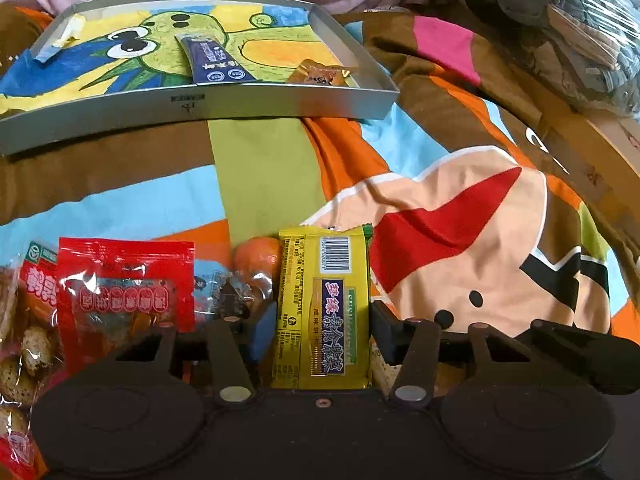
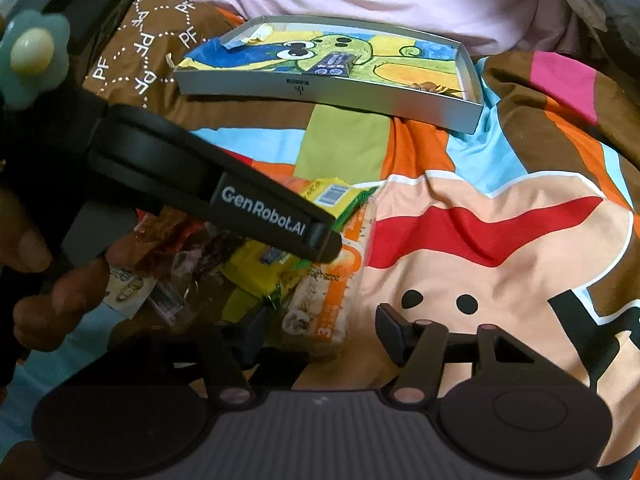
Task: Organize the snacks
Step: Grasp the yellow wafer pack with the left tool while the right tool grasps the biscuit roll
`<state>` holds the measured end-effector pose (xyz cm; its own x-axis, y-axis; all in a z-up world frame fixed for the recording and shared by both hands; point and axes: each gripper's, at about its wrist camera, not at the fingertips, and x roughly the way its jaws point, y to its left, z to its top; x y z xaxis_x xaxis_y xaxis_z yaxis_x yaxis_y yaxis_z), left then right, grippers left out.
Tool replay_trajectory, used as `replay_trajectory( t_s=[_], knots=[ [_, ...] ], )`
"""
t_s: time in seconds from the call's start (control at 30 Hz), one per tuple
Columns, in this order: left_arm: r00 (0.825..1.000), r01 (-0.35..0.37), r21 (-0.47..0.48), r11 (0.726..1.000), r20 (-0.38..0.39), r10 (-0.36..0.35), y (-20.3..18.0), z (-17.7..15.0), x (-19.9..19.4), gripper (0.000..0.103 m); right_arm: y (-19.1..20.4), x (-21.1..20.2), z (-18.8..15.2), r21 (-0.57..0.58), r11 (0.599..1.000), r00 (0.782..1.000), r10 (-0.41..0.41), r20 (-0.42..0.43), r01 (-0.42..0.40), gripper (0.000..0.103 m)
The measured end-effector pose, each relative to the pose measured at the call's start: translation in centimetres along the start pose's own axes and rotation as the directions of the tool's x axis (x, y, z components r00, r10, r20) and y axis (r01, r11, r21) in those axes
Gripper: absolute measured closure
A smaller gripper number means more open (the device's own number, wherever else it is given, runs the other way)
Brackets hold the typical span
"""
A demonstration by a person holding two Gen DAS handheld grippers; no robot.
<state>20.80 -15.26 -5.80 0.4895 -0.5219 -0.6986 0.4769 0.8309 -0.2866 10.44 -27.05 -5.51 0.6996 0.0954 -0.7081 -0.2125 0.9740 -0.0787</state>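
The left tongs (image 1: 323, 328) clamp the yellow biscuit pack (image 1: 323, 308), well short of the tray (image 1: 280, 98). The right tongs (image 2: 324, 330) stand apart, empty. Two snacks lie in the tray; most of the snack pile (image 1: 120, 292) remains outside on the bed.

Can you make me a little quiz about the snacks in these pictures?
1. True or false: the left gripper has its fingers around the yellow cracker pack.
2. Which snacks already lie in the silver tray? A) a dark blue packet and a small orange packet B) a red bag C) a tangerine
3. Fill in: the round fruit beside the yellow pack is a ____.

Key: 1 true. 2 A. 3 tangerine.
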Motion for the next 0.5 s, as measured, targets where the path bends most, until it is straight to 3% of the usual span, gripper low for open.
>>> replay_trajectory(
  t_s=[0.27,0.5],
  knots=[
    [1.000,-0.013,-0.035,0.999,0.018,0.013,0.3,-0.2,-0.9,0.054,0.1,0.2,0.0,-0.008,1.000,1.000,-0.011,0.012,0.011,0.050],
    [0.997,-0.046,-0.090,0.995,0.064,0.051,1.6,-1.7,-3.2,0.054,-0.4,0.9,0.8,0.004,1.000,1.000,-0.011,0.028,0.011,0.050]
  ],
)
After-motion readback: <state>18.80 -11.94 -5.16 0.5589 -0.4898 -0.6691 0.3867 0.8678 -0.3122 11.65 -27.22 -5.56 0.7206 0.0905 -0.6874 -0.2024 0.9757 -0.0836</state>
